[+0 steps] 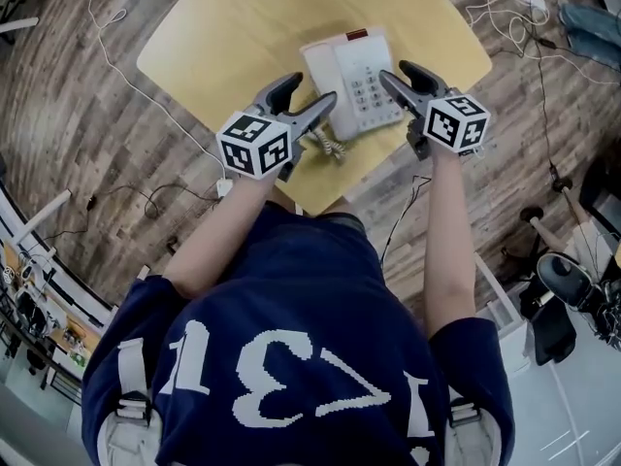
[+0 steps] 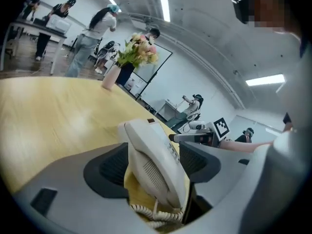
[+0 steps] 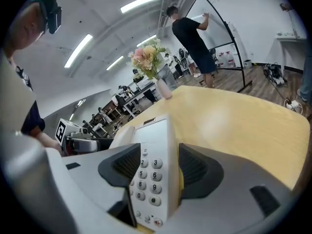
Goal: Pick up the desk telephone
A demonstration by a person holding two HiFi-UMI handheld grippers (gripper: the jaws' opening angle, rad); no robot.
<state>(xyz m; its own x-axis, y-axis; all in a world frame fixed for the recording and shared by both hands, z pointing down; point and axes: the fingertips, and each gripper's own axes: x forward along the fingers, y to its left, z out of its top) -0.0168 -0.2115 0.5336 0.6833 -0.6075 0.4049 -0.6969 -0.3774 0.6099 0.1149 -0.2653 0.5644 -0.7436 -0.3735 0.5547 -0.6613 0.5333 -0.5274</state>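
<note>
- The phone (image 1: 351, 76) sits on the table (image 1: 223, 37), at 12 o'clock from the person.
- The left tool (image 1: 312, 93) stands at the phone's 8 o'clock. Its jaws are apart and straddle the handset edge, not yet pinching.
- The right tool (image 1: 393, 74) stands at 3 o'clock, with its jaws apart around the keypad edge.
- The phone looks like a stiff, smooth plastic shell, probably light. The loose handset could slip off, so gripping both side edges suits it.
- The coiled cord (image 1: 330, 146) will probably drag.
- Count: one phone, one cord, two tools, one table.
</note>
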